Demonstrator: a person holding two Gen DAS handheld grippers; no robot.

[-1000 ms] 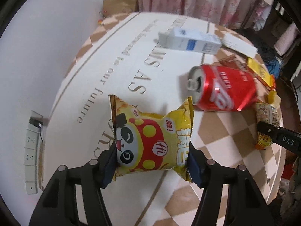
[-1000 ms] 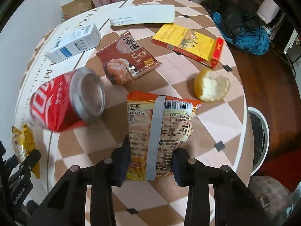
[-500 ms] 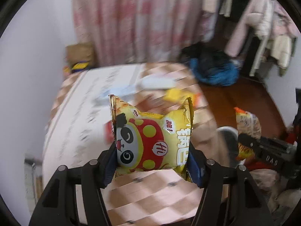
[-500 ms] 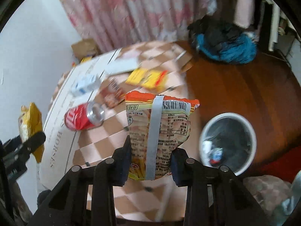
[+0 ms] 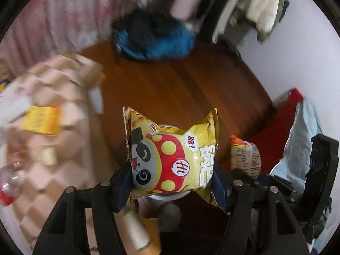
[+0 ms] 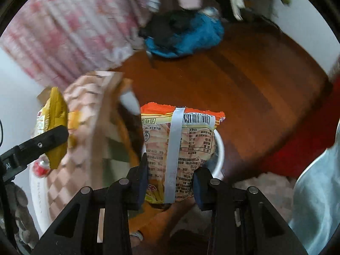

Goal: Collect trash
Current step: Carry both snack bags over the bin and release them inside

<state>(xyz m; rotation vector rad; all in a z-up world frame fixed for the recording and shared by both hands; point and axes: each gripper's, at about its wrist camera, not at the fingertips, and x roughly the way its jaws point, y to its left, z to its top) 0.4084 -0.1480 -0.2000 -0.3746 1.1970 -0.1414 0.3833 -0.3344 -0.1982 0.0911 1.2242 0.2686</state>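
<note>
My left gripper (image 5: pixel 171 182) is shut on a yellow snack bag with a panda face (image 5: pixel 172 157), held above the wooden floor. Behind the bag peeks the white rim of a trash bin (image 5: pixel 161 197). My right gripper (image 6: pixel 170 180) is shut on an orange snack bag with a grey strip and barcode (image 6: pixel 180 148), hanging over the white-rimmed trash bin (image 6: pixel 220 153). In the left wrist view the orange bag (image 5: pixel 245 157) shows at the right. The right wrist view catches the yellow bag (image 6: pixel 54 127) at the left, in the left gripper's finger (image 6: pixel 42 142).
The checkered table (image 5: pixel 53 144) lies at the left with a yellow box (image 5: pixel 42 120) and a red can (image 6: pixel 41 166) on it. A blue bundle (image 5: pixel 155 40) sits on the wooden floor (image 6: pixel 244 85) by the pink curtain (image 6: pixel 63 31). A light blue bag (image 5: pixel 303 146) is at the right.
Both grippers have swung off the table to the right, carrying their bags out over the floor and the trash bin. The table now lies at the left of both views.
</note>
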